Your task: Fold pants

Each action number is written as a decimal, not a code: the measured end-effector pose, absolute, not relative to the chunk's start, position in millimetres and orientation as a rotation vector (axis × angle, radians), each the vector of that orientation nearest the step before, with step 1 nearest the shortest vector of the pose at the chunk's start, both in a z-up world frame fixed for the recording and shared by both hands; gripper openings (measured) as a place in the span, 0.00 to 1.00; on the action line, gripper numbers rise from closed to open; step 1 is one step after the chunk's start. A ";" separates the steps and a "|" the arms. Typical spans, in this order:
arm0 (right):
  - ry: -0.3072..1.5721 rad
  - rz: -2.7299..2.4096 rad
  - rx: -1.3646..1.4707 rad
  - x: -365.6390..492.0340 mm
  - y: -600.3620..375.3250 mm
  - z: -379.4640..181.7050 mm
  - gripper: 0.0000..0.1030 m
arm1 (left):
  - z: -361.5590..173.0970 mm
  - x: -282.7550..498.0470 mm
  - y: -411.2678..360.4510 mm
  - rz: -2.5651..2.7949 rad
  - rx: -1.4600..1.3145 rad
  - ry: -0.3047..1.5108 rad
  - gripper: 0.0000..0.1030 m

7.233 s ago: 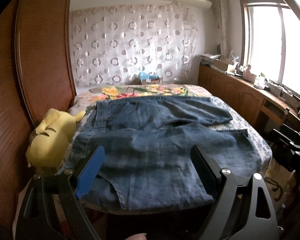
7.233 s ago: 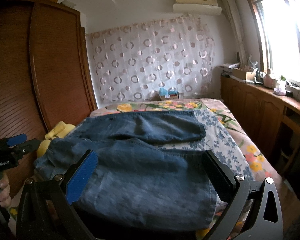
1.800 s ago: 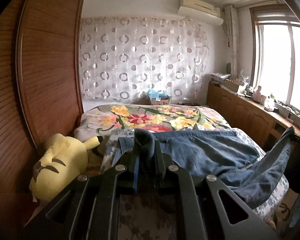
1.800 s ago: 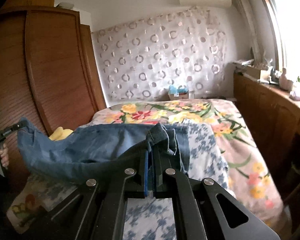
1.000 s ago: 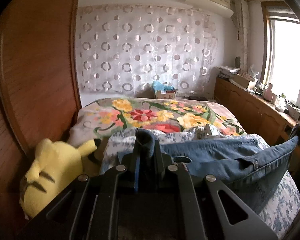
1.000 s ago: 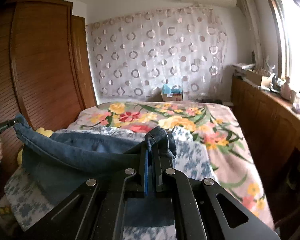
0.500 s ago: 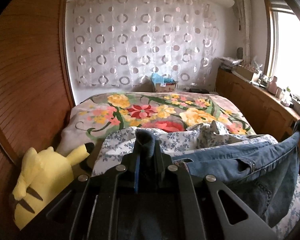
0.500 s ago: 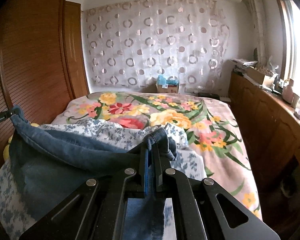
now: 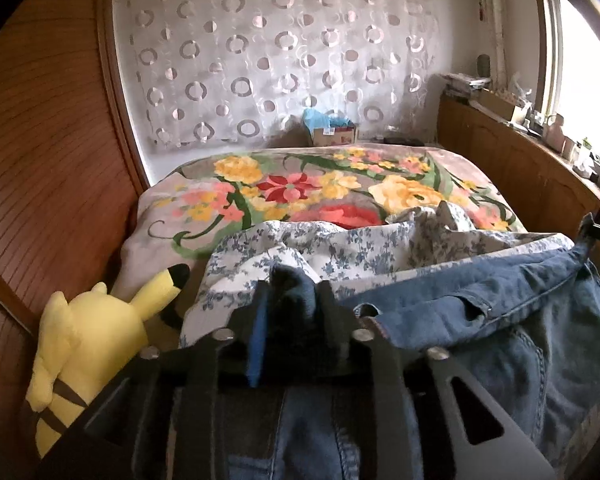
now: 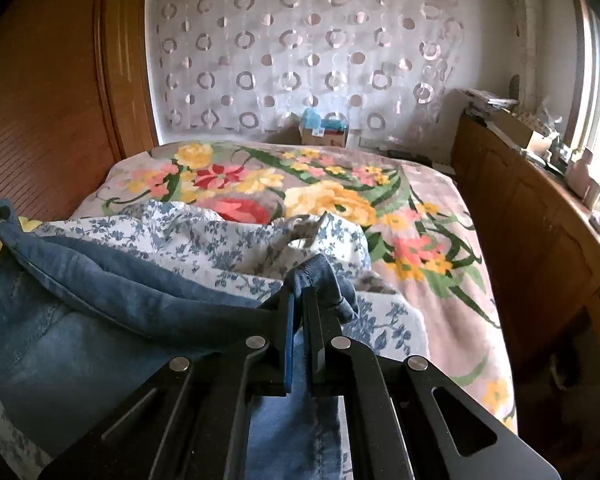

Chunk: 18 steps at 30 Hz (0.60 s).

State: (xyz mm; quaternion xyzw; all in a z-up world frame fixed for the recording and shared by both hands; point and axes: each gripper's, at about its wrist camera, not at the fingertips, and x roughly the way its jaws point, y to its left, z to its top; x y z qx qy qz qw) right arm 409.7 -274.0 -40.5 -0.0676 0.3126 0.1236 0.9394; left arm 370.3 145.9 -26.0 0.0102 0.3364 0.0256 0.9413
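The left gripper sits at the lower centre of the left wrist view, black with a blue pad on its left finger. Its jaws are opening, a dark bunch of the jeans between them; blur there hides whether the pads press the cloth. The right gripper at the lower centre of its own view is clamped tight on a rolled lip of the same denim, which pokes up above the fingertips.

The jeans hang slung between the two tools as a thick, seamed band of blue denim, sagging low in the frame; the bottom edge of both views cuts them off, so their legs cannot be made out. In the left wrist view the far tool is only a dark tip at the right edge.

Under the denim lies a rumpled white sheet with small blue sprigs, on a soft floral blanket of yellow and red blooms. A yellow plush lies at the lower left, partly behind the tool. Slatted brown wood fills the left side, a sheer ringed curtain the back, and a small box stands below it, its contents unclear. The window at the right is washed out.
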 end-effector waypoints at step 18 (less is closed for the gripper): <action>0.676 0.270 -0.106 348.6 -297.5 -39.4 0.42 | -22.5 289.1 146.3 -0.024 -0.030 0.682 0.78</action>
